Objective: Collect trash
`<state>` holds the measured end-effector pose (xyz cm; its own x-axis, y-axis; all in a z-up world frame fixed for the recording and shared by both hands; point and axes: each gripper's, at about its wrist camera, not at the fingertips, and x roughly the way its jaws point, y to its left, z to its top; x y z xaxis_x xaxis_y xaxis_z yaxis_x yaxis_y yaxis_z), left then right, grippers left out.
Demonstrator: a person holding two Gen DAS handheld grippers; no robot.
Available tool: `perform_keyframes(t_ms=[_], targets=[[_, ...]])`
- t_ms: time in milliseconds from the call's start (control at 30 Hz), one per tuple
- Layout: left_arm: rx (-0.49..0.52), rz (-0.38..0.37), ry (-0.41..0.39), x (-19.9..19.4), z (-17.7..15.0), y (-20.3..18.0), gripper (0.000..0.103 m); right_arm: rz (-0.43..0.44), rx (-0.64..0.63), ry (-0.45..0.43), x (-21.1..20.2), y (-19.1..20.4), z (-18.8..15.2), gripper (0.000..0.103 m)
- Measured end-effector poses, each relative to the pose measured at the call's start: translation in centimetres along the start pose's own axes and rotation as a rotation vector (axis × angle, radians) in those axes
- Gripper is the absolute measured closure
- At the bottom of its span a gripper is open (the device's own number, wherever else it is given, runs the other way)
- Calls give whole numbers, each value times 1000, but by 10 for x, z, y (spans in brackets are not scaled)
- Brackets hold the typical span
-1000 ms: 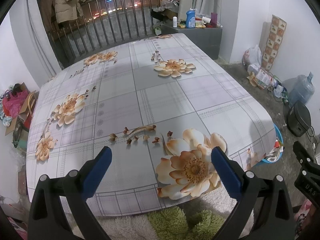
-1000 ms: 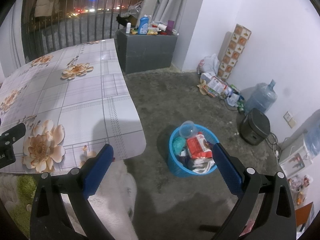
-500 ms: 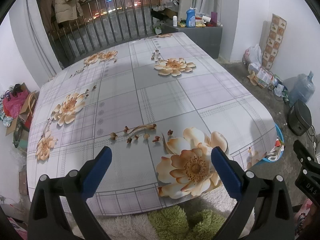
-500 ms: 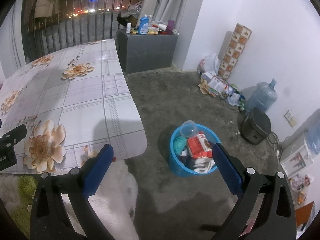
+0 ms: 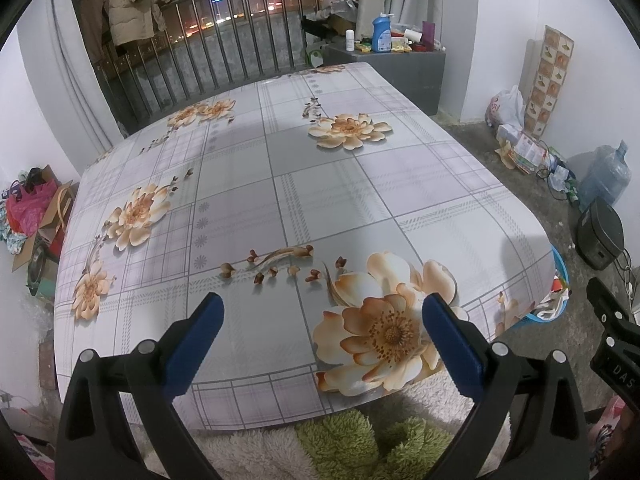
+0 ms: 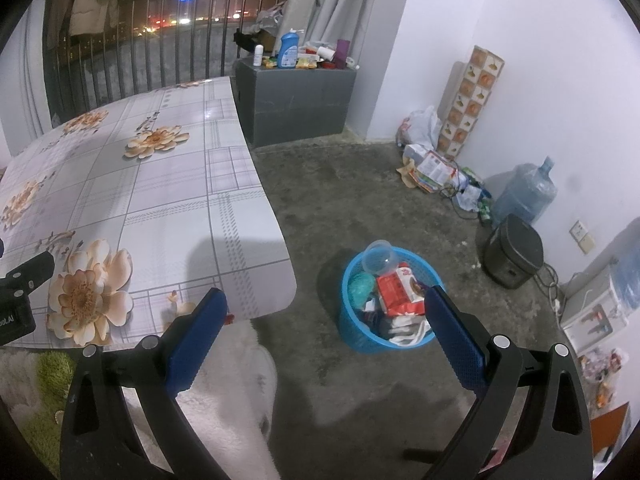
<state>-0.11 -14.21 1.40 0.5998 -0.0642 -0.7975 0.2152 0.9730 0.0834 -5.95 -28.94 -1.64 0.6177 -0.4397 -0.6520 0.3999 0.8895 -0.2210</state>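
Both tongs spread wide, nothing between the blue pads. Left tongs hover over the near edge of the tabletop, aimed across its flowered oilcloth; no loose trash shows on that surface, so this pair looks parked with nothing to reach for. Right tongs point off the tabletop's right side, down at the concrete floor, with the blue basket framed just inside the right pad. Basket sits on the floor just right of the near right tabletop corner, probably so stuff can be dropped in from the edge. It is already heaped: red-and-white packet, clear plastic dome cup, teal crumpled ball, white bag at the near rim. Judgement: collecting looks close to done for the tabletop, right tongs likely empty after a drop, or checking the bin. More litter lies at the far right wall, a pile of papers and wrappers by a water jug, well apart from the basket; can't tell if it counts. Fluffy white-and-green fabric shows under the tongs, near side.
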Motion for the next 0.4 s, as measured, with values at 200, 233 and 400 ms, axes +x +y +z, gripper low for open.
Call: perform_keyframes(t_ms=[200, 233, 400], targets=[[1, 1, 2, 0, 0, -1, 6, 1, -1, 0, 0, -1, 0, 8], [1, 0, 5, 1, -1, 1, 6, 1, -1, 0, 0, -1, 0, 8], [2, -1, 8, 1, -4, 3, 6, 2, -1, 0, 0, -2, 1, 8]])
